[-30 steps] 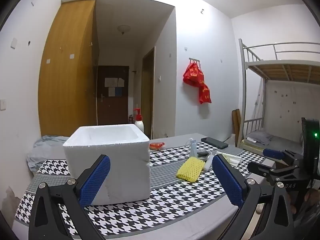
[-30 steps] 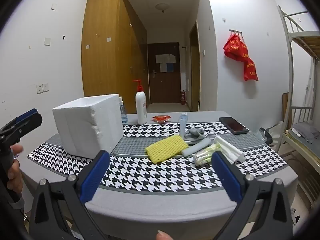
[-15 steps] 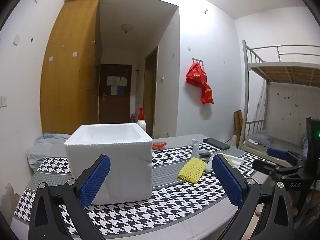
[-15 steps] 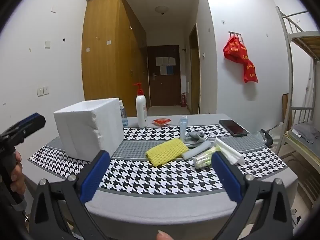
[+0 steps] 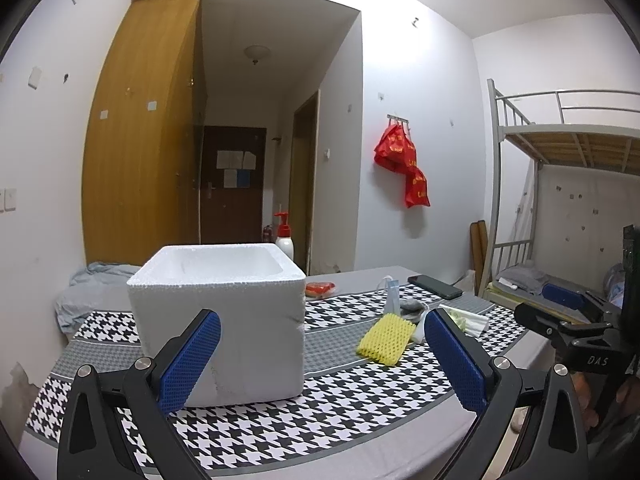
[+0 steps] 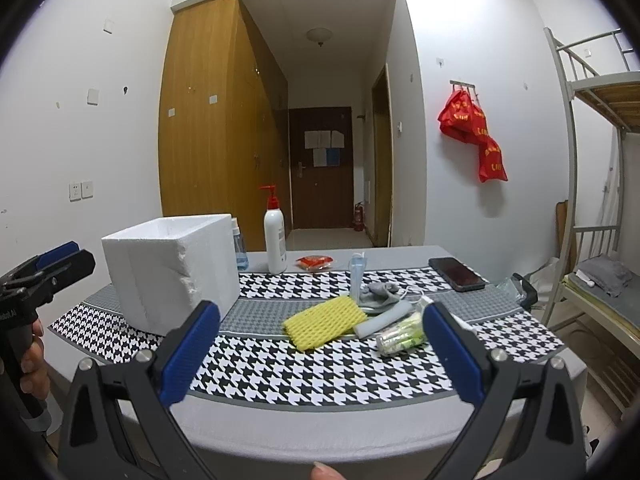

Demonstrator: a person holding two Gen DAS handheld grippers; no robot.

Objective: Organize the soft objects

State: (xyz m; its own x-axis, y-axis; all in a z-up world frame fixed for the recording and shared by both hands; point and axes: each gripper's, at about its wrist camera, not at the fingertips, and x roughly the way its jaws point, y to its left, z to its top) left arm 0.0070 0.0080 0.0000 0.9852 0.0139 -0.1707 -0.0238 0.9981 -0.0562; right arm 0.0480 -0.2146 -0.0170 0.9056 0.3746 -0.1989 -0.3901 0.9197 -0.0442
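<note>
Both grippers, left gripper (image 5: 322, 356) and right gripper (image 6: 320, 354), are hanging wide open, empty. A yellow mesh foam sleeve (image 6: 324, 322) is lying on the houndstooth-covered desk (image 6: 280, 364), beside a white, rough-grained styrofoam box (image 6: 170, 270) whose interior is showing empty.

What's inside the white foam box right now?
The foam box is open on top. The left wrist view shows only bare white inner walls near the rim. Its floor is hidden by the front wall, so I cannot tell whether anything lies at the bottom.

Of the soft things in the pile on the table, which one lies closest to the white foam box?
The yellow foam net; it lies at the pile's box-side edge, the others lying beyond it.
</note>
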